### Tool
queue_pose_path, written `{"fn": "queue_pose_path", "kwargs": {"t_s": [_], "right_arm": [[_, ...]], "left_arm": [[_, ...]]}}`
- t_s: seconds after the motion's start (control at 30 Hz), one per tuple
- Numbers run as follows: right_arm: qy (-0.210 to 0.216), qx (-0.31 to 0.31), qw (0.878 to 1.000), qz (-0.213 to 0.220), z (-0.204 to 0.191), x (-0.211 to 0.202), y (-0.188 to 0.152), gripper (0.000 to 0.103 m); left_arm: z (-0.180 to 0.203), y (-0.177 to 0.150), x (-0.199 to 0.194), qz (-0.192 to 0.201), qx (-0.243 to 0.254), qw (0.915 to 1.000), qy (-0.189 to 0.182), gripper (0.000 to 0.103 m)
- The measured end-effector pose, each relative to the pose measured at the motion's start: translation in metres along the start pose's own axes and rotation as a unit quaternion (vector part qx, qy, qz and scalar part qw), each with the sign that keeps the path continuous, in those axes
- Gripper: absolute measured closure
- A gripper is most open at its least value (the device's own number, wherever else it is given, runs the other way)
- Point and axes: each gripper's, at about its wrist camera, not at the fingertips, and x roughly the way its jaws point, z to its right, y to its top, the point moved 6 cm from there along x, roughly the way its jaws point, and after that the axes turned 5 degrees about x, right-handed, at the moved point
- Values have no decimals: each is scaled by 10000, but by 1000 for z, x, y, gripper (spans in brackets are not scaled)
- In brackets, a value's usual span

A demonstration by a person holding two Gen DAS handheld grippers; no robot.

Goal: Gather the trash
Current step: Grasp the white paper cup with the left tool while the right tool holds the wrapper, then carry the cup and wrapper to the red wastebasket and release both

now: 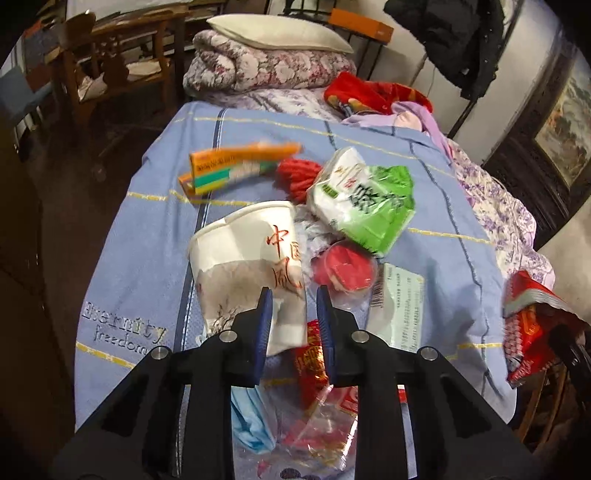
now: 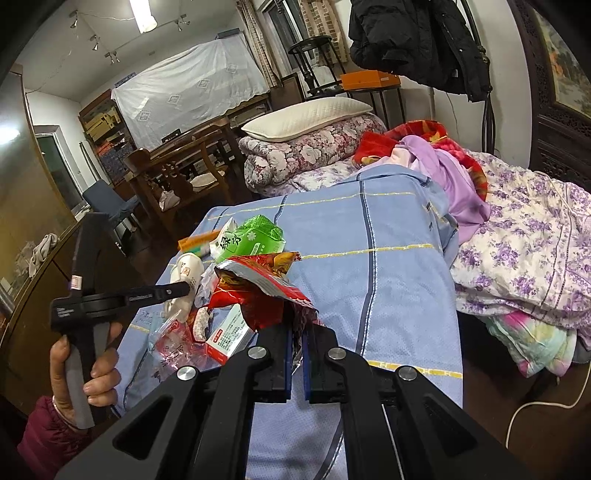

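Observation:
A crushed white paper cup [image 1: 240,258] with red characters lies on the blue sheet [image 1: 140,258]. My left gripper [image 1: 293,314] is shut on the cup's base end, its blue pads narrow around it. Around the cup lie a green tissue pack [image 1: 365,199], an orange box [image 1: 236,166], a clear plastic bag [image 1: 314,424], a blue mask [image 1: 251,424] and a white card [image 1: 402,306]. In the right wrist view my right gripper [image 2: 295,339] is shut on the rim of a red snack bag [image 2: 258,291], whose mouth gapes toward the pile. The left gripper [image 2: 184,288] crosses the cup [image 2: 184,267] there.
A pillow [image 1: 280,33] on a folded floral quilt [image 1: 266,70] lies at the bed's far end. Purple and red clothes [image 2: 454,177] are heaped to the right. A wooden chair [image 1: 118,74] and dark floor lie left of the bed. A hand [image 2: 96,373] holds the left gripper's handle.

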Motion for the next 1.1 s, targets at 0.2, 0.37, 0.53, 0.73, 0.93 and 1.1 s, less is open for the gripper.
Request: {"fn": "queue_pose_path", "kwargs": {"t_s": [0.2, 0.37, 0.53, 0.73, 0.93, 1.1], "right_arm": [[4, 57, 10000, 6, 4, -1, 0, 98], [48, 77, 10000, 37, 5, -5, 0, 98], [26, 121, 9998, 122, 8, -15, 4, 98], [-100, 191, 9992, 339, 21, -49, 6, 98], [-230, 212, 9985, 441, 38, -81, 1, 98], [-305, 295, 9981, 456, 54, -96, -4, 98]], "left_arm": [[1, 3, -11, 194, -80, 9996, -191, 91], [8, 9, -35, 470, -30, 9984, -319, 92], [28, 14, -62, 702, 129, 9961, -525, 93], [55, 14, -88, 883, 267, 9931, -724, 94], [79, 6, -98, 902, 407, 9916, -837, 95], [104, -11, -87, 715, 593, 9920, -852, 95]]}}
